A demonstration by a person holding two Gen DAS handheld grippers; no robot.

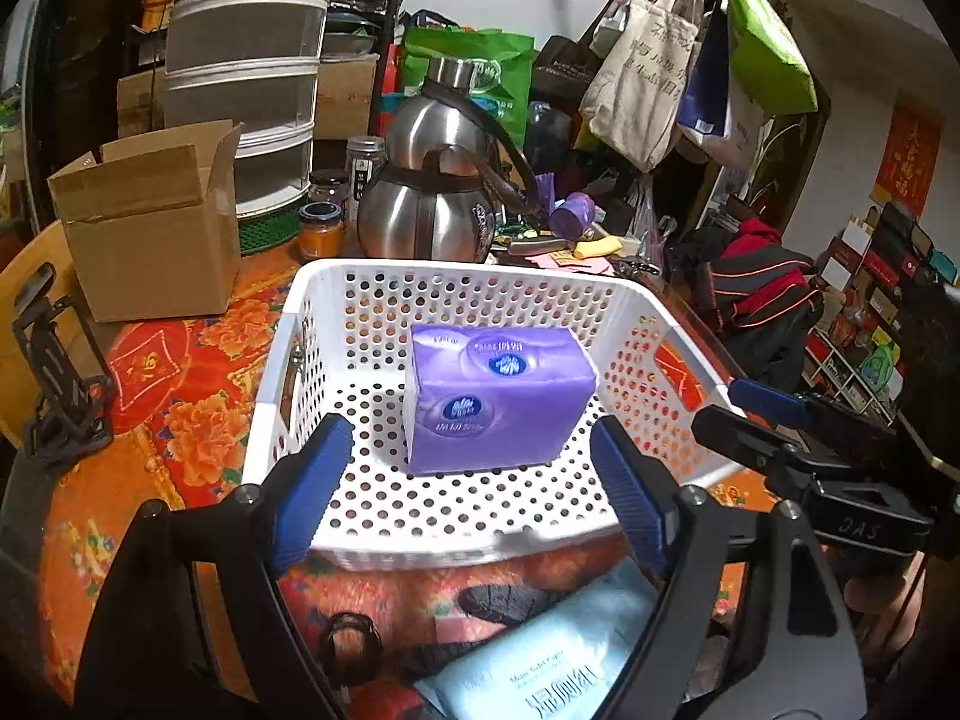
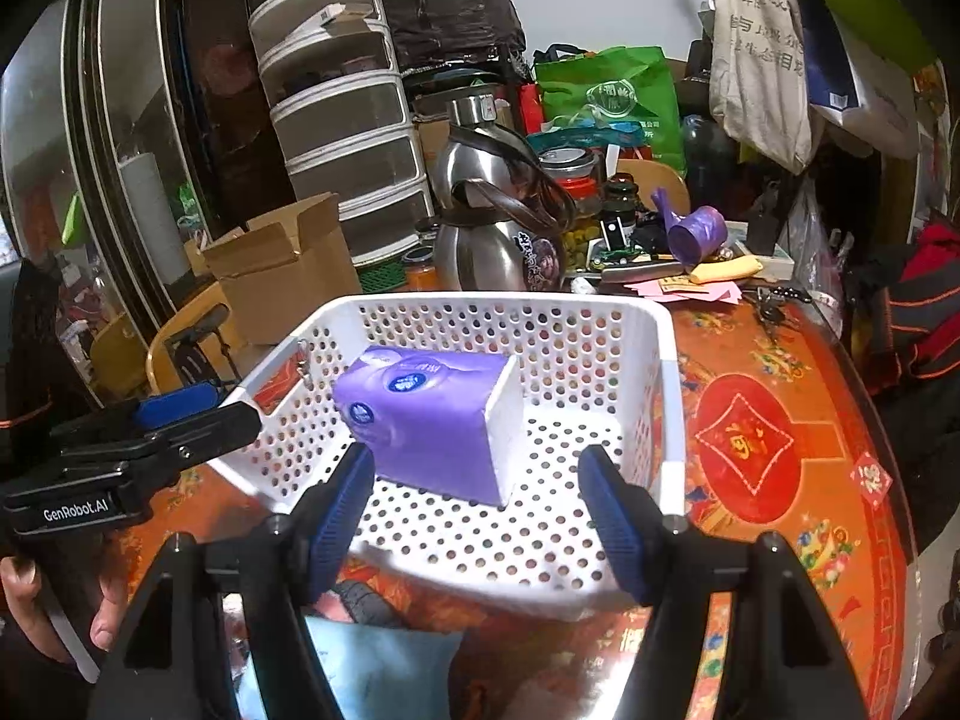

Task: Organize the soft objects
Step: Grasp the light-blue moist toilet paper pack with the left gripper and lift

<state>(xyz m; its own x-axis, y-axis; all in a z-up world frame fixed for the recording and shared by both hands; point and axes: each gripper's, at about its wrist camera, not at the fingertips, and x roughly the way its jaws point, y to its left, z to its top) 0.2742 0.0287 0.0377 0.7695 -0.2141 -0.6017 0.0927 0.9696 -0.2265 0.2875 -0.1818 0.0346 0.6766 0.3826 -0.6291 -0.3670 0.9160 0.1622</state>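
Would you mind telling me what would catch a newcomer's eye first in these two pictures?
The purple tissue pack stands out first, resting alone inside the white perforated basket on the red and orange floral tablecloth. Next comes the shiny steel kettle just behind the basket, among jars and hanging bags. In the foreground, the left gripper and right gripper are both open and empty, and a pale blue pack lies on the table in front of the basket.

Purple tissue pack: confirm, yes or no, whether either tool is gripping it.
No: the purple tissue pack sits free in the white basket, ahead of the open left tool.
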